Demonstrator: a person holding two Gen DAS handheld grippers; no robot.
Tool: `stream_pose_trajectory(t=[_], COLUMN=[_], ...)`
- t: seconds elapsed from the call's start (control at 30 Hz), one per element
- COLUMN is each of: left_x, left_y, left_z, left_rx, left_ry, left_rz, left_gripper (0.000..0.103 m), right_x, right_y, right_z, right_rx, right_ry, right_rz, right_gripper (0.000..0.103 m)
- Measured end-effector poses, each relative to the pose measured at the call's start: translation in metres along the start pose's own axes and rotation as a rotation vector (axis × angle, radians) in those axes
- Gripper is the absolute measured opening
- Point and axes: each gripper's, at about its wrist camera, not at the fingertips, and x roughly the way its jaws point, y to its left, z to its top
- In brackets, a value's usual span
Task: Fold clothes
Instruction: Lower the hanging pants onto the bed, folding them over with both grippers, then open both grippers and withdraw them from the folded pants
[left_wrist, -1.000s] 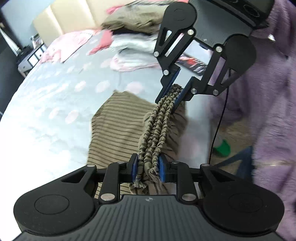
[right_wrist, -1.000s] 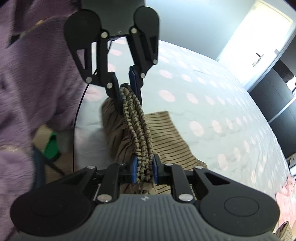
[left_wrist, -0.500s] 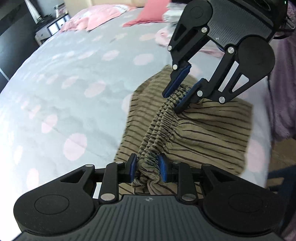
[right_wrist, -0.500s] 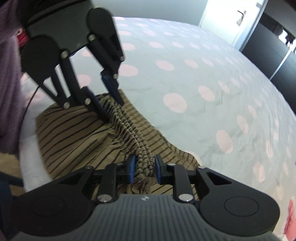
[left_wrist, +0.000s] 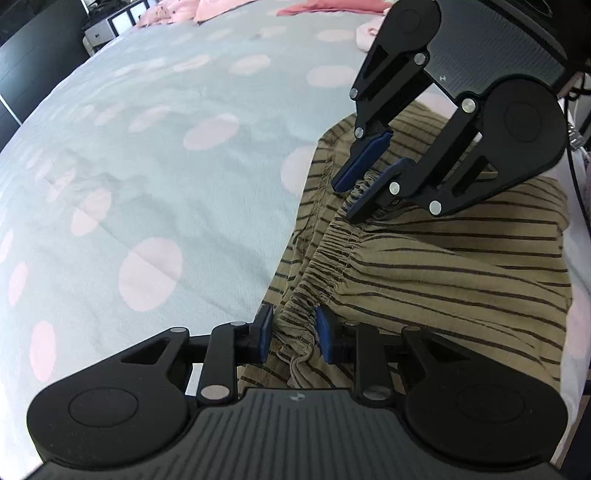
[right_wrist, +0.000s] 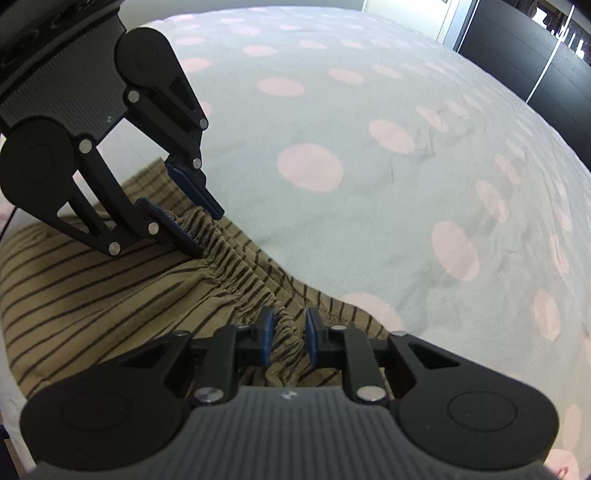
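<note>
I have both tools on the elastic waistband (left_wrist: 332, 254) of the striped garment (left_wrist: 461, 273), and I take that waistband as my landmark. It runs as a gathered ridge from one tool to the other, so its long axis is the line between my hands. The left gripper (left_wrist: 293, 330) is clamped on one end of it, bunched cloth filling the gap between its blue pads (left_wrist: 264, 328). The right gripper (right_wrist: 288, 338) pinches the other end, and its jaws have just been easing closed a touch, cloth between them throughout.

The garment lies on the spotted bedsheet (left_wrist: 147, 166). Its body spreads flat to one side of the waistband, toward the bed's edge; a smaller fold of striped cloth pokes out on the other side, toward the open sheet. In the right wrist view the band sags only slightly between the tools, so I judge it nearly laid down.

Neither hand is nearer: each sits at its own end of the waistband. Both tools tilt steeply down onto it and face each other along the ridge. The coming move, I judge, carries the band crosswise to its length, both hands travelling together to keep it straight.
</note>
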Motion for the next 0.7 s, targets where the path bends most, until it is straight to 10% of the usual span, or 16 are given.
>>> stream_pose_trajectory(t=[0.37, 0.7], left_x=[-0.043, -0.092], left_y=[0.01, -0.02], left_z=[-0.009, -0.054], left_rx=[-0.202, -0.389], left_ry=[-0.081, -0.121], left_rz=[0.058, -0.046], left_gripper=[0.042, 0.044], right_x=[-0.009, -0.064], right_y=[-0.022, -0.008], right_z=[-0.01, -0.064], right_rx=[0.16, 0.329], right_ry=[-0.074, -0.127], right_rz=[-0.038, 0.016], right_gripper=[0.044, 0.046])
